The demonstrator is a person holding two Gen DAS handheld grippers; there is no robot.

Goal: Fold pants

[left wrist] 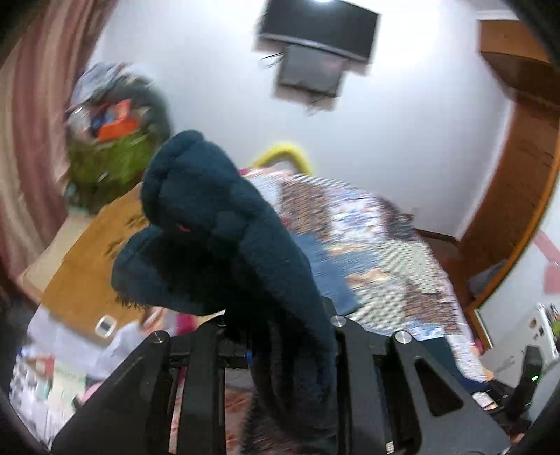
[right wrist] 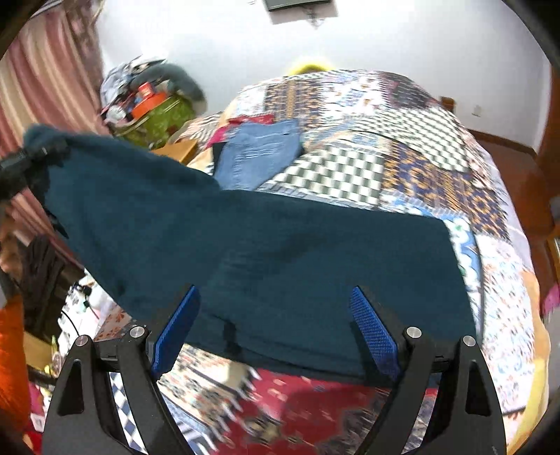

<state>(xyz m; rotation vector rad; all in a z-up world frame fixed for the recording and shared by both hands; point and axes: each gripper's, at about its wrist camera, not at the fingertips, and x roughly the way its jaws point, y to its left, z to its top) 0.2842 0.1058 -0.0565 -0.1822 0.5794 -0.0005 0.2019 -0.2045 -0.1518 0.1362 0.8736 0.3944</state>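
This is a bedroom in a home. A bed [right wrist: 437,147] fills the middle of the room under a patchwork quilt [right wrist: 413,175] of checks and bright prints, with folded blue jeans [right wrist: 259,154] lying on it. A flat television [left wrist: 318,29] hangs on the white wall [left wrist: 402,115] above a small dark unit. Striped pink curtains [left wrist: 28,122] cover the left side. A wooden wardrobe [left wrist: 518,196] stands at the right. Beside the bed, a heap of household clutter [right wrist: 150,101] sits piled on a green cloth, and a patterned red rug [right wrist: 308,413] covers the floor.
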